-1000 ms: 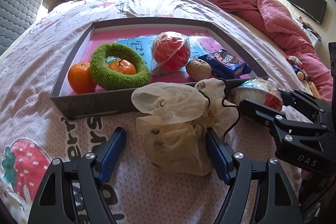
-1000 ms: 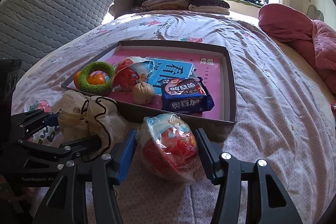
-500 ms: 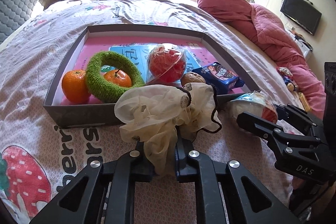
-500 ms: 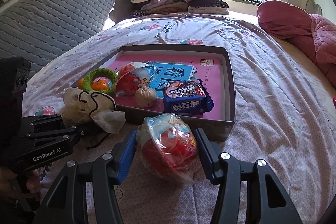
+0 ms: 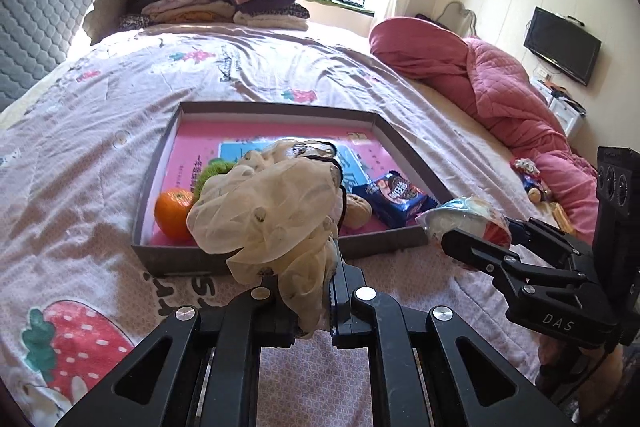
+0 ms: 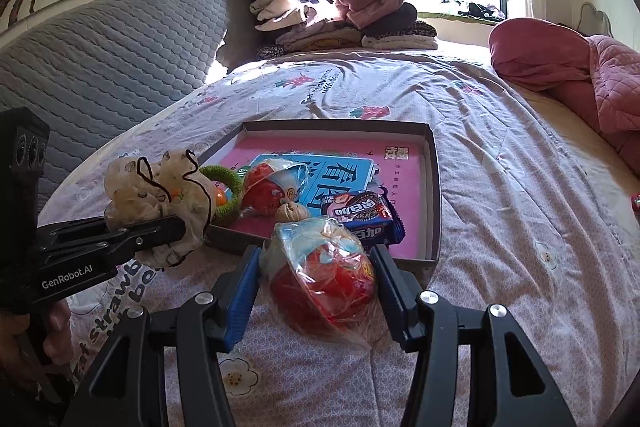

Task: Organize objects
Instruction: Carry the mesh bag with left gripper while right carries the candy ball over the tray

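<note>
Right gripper point(image 6: 316, 279) had its blue pads squeezing a bagged red ball point(image 6: 322, 273) just short of the tray point(image 6: 434, 195); left gripper point(image 6: 176, 227) pinched a mesh pouch point(image 6: 156, 195).

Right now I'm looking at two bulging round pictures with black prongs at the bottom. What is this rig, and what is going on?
No robot here: a person holds a hand-held two-finger tool in each hand, each carrying a wide-angle camera looking along its fingers. One picture comes from the left tool, the other from the right tool; each also shows the other from the side.

The surface is a bed. On it sits a shallow box with a pink floor, holding an orange, a green ring, a walnut, a blue snack packet and a wrapped red ball.

The left tool is shut on a cream mesh pouch. The right tool grips a second wrapped ball.
</note>
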`<state>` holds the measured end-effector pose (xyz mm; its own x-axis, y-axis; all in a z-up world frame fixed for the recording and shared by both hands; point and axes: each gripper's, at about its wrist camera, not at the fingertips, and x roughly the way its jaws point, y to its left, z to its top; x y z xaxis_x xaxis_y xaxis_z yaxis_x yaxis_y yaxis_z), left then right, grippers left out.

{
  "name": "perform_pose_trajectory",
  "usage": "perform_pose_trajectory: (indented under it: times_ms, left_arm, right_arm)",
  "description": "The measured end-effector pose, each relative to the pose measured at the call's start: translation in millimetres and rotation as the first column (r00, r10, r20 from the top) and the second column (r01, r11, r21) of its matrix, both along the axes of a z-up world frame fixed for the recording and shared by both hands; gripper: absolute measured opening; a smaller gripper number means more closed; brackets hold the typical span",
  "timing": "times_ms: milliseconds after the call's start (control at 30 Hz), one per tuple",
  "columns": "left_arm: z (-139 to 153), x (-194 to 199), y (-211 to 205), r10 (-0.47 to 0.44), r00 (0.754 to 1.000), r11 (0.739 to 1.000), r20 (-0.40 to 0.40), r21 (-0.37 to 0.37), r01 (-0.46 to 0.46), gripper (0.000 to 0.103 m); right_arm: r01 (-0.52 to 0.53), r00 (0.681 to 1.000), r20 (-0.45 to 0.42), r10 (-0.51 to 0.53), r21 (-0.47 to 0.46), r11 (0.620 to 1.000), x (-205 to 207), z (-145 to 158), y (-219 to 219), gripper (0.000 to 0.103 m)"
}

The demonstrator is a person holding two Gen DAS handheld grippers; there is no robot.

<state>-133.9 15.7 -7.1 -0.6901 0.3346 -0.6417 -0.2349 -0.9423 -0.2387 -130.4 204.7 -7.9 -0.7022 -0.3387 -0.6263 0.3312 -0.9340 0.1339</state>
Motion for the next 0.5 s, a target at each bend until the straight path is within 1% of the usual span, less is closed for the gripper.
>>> perform_pose_trajectory:
  times_ms: [167, 333, 500]
  left_arm:
    - [13.7, -1.5, -7.2, 0.001, 1.000, 1.000, -0.024, -0.007, -0.001, 0.011]
    - [28.0, -6.7, -13.6, 0.003, 0.998, 1.000, -0.062, -0.029, -0.005, 0.011]
    - [35.2, -16.0, -19.1, 0.013, 0.996, 0.998, -0.091, -0.052, -0.017, 0.011]
  right_arm:
    - [-0.002, 1.000, -0.029, 0.002, -0.001, 1.000, -2.4, 10.2, -1.8, 0.055]
    - [0.000, 0.998, -0.058, 0.000, -0.003, 1.000, -9.1, 20.4, -2.5, 0.055]
    - [0.004, 0.997, -0.080, -0.004, 0.002, 1.000, -17.9, 27.8, -2.2, 0.055]
